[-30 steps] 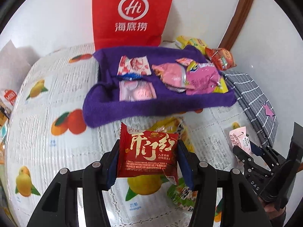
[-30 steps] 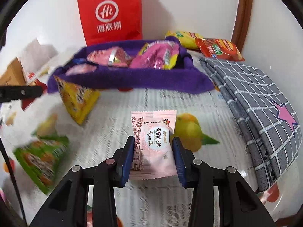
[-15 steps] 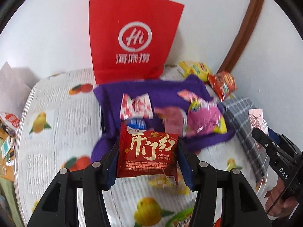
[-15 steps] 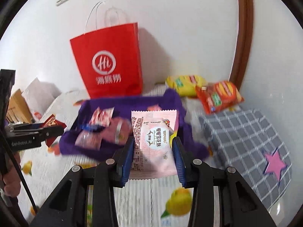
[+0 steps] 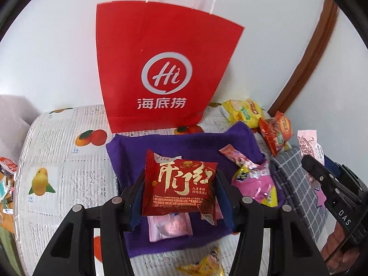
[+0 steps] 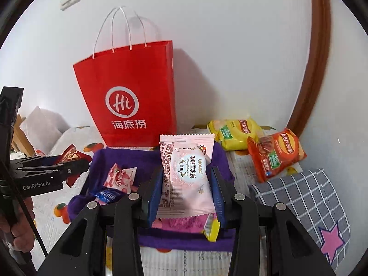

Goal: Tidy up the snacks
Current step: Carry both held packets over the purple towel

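Right now my left gripper (image 5: 181, 189) clamps a red snack packet (image 5: 180, 187) and my right gripper (image 6: 186, 193) clamps a pink one (image 6: 185, 174), both above the purple cloth tray (image 5: 128, 156), where several snacks already lie. Two chip bags (image 6: 273, 151) wait beyond my right gripper.

Red paper bag (image 5: 161, 69): "Hi 海底捞". Orange chip bag (image 6: 276, 154): "Lay's". Left hand-held gripper (image 6: 76, 168): "GenRobot.AI".

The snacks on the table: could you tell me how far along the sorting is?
Several packets already lie in the purple cloth tray. In hand: the left gripper holds a red packet, the right gripper a pink packet, both above the tray. Left: two chip bags and a yellow packet outside it.
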